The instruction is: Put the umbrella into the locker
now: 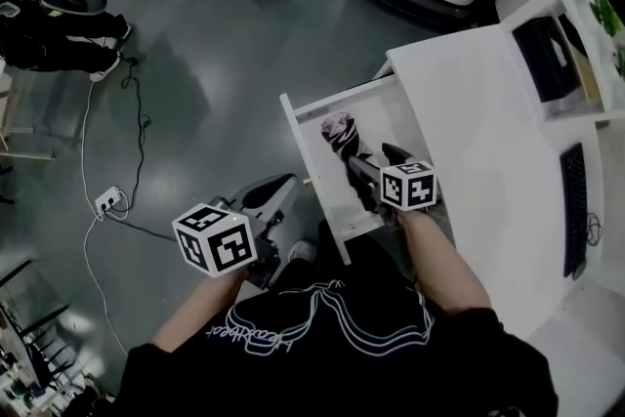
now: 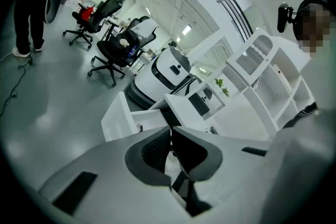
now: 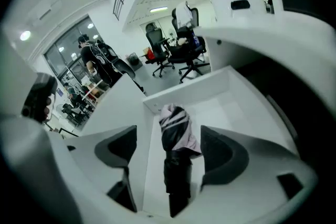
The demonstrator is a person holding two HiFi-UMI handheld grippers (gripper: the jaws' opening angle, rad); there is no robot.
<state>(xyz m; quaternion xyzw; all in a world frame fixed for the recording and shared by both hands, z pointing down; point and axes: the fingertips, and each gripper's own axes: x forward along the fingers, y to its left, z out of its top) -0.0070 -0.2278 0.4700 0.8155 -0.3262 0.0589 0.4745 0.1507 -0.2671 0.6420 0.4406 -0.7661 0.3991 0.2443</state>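
Releasing looks like the step in hand: the umbrella (image 1: 341, 136) already lies along the bottom of the open drawer (image 1: 311, 173), patterned end far, dark handle near. The right gripper (image 1: 377, 173) hovers over it with its fingers (image 3: 122, 145) spread wide and touching nothing. The next move probably calls for lifting that gripper clear and pushing the drawer front back toward the white surface (image 1: 469, 142). The left gripper (image 1: 272, 194) hangs left of the drawer, over the floor. Only the right gripper view shows the gaps on both sides of the umbrella; the head view hides them behind the marker cube. Only the left gripper view shows its fingers (image 2: 155, 148) pressed together, empty.
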